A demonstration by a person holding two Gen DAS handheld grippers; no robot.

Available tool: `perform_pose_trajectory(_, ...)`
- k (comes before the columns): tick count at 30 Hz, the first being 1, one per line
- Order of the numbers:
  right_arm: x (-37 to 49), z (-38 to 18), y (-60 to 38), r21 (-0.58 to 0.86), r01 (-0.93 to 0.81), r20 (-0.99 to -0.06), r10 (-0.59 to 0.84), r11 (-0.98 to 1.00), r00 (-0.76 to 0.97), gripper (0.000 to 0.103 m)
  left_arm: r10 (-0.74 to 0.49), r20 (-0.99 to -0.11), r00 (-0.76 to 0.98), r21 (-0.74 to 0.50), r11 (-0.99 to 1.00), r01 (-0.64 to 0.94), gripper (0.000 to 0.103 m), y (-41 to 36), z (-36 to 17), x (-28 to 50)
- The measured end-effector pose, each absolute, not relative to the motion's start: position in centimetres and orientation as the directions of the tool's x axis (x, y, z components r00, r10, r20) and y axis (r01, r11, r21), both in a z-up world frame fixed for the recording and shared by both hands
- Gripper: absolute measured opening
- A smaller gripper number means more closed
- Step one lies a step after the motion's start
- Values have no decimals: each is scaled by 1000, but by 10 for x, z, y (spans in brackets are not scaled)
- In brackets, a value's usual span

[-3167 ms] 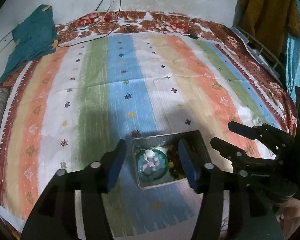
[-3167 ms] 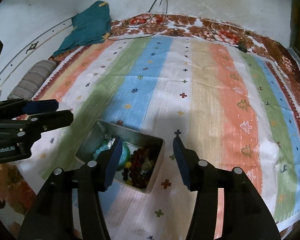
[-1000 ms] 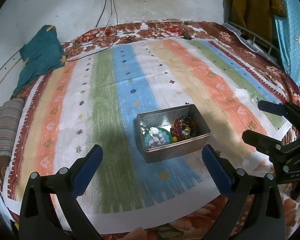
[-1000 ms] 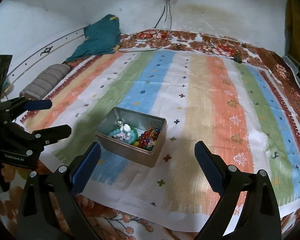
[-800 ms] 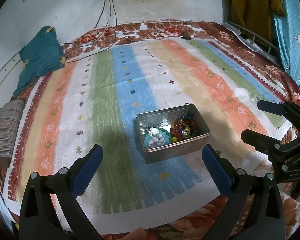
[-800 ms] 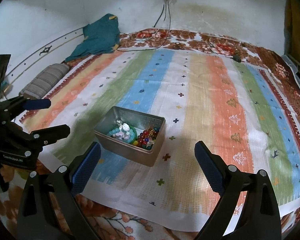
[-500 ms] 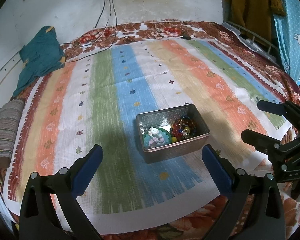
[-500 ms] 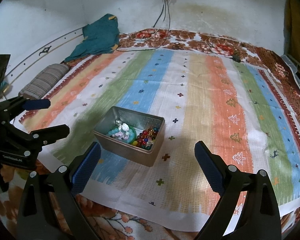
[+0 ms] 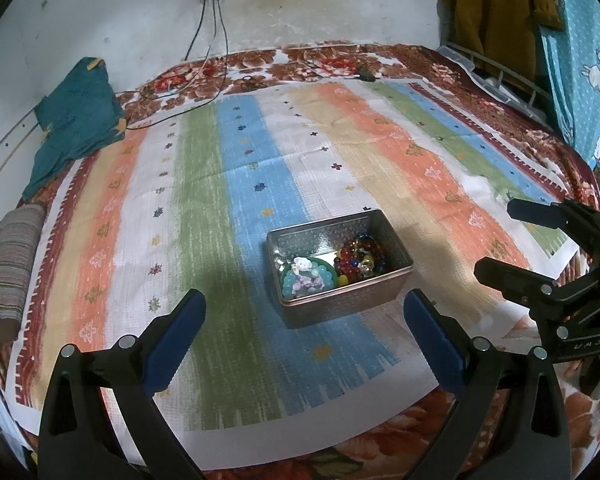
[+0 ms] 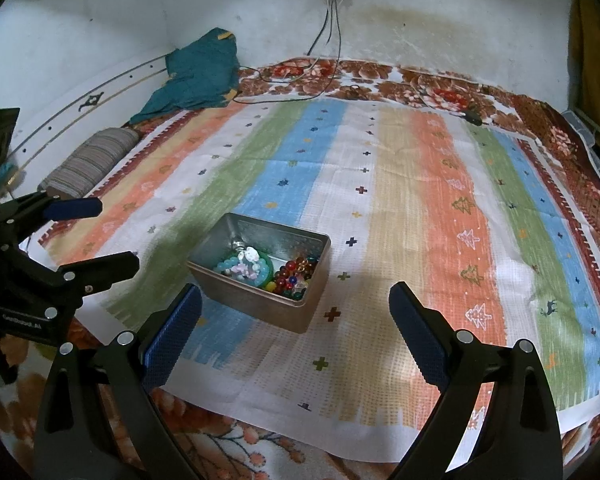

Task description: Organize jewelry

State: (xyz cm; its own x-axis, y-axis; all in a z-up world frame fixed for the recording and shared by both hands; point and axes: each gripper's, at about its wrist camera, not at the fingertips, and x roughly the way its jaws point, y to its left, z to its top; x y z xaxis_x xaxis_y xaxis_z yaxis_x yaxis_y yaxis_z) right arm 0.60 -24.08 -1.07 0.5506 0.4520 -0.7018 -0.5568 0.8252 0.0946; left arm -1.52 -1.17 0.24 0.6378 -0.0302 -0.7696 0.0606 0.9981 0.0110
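Left wrist view: left tongs (image 9: 304,318) spread, empty; tin (image 9: 392,256) at 12 o'clock on striped sheet (image 9: 204,184), bracelets (image 9: 332,268) inside.

Right wrist view: right tongs (image 10: 294,320) spread, empty; tin (image 10: 292,312) at 11 o'clock. No loose jewelry visible; task looks complete.

bed (image 9: 440,60) | striped cloth (image 9: 204,200) (floral blanket beneath) | tin (image 9: 340,300) on cloth

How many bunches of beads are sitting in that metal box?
2. A pale blue and white bunch lies in the left half of the metal box; a red and multicoloured bunch lies in the right half. More may be hidden underneath.
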Motion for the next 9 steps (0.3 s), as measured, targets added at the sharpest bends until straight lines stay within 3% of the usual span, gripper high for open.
perform_pose_trajectory(9, 6, -11, -240, 95, -556, -702, 452, 825, 551, 95, -36, -775, 631, -4, 999, 52, 97, -7, 3, -14)
